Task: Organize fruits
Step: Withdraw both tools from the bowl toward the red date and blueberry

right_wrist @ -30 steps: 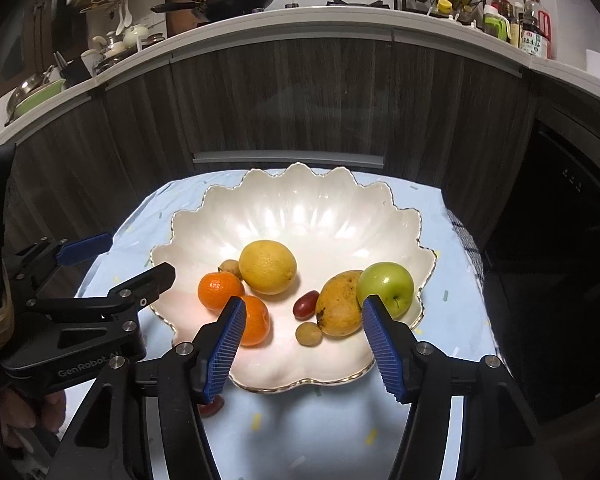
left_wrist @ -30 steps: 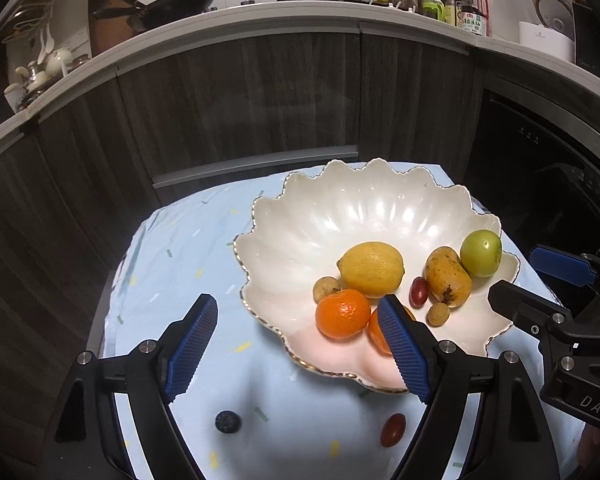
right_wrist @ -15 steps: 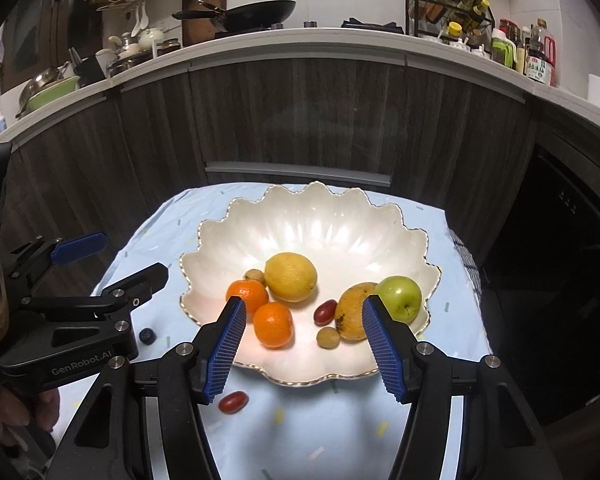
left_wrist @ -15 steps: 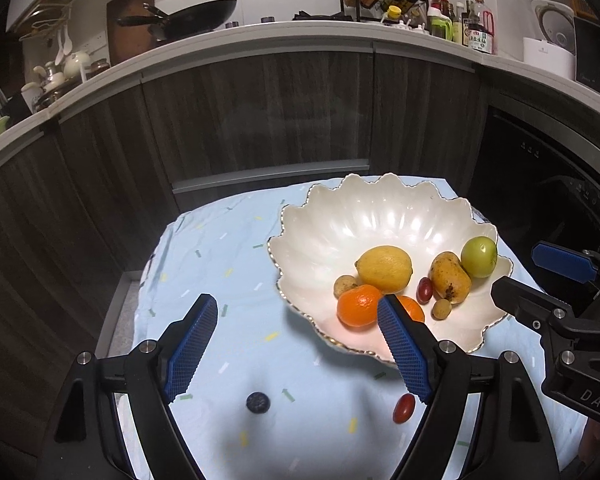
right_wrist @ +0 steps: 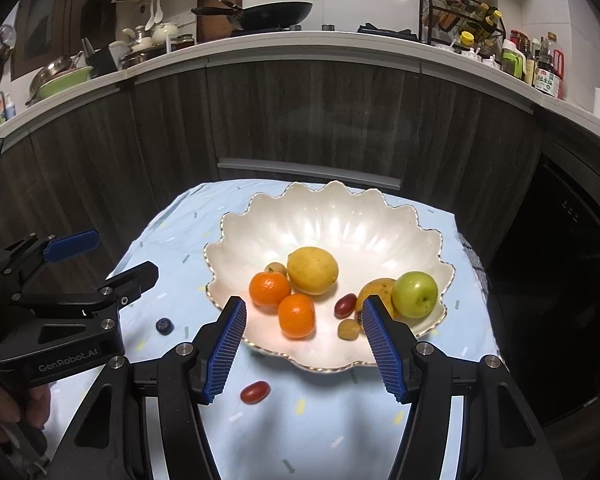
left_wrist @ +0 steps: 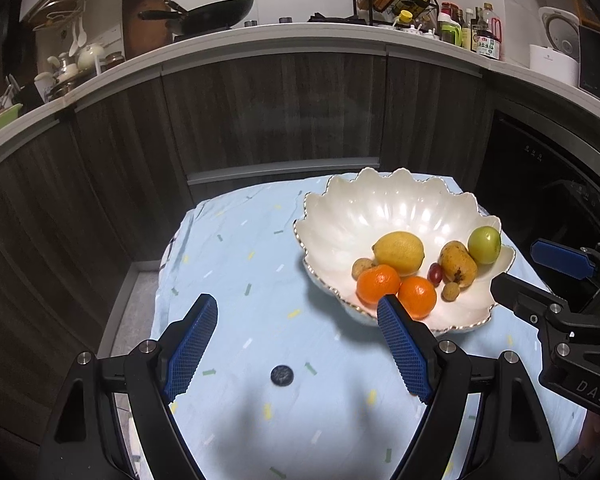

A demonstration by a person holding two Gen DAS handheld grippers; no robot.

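Observation:
A white scalloped bowl (left_wrist: 380, 208) (right_wrist: 340, 220) on the light blue cloth holds a lemon (right_wrist: 312, 271), two oranges (right_wrist: 269, 289) (right_wrist: 296, 316), a green apple (right_wrist: 415, 294), a mango (left_wrist: 457, 261), a red grape (right_wrist: 345, 305) and small tan fruits. A blueberry (left_wrist: 281, 375) (right_wrist: 165, 325) lies on the cloth just ahead of my open, empty left gripper (left_wrist: 296, 348). A second red grape (right_wrist: 255, 392) lies on the cloth before the bowl, near my open, empty right gripper (right_wrist: 304, 348). The left view hides that grape.
The cloth-covered table (right_wrist: 172, 240) stands in front of dark wood cabinets (right_wrist: 300, 120). Above is a counter with a wok (right_wrist: 268, 12), dishes and bottles. A dark appliance (right_wrist: 572, 280) is at the right.
Both grippers have pulled back from the bowl and stayed open. The left gripper has swung left, so the blueberry now lies between its fingers. The loose grape came into the right view.

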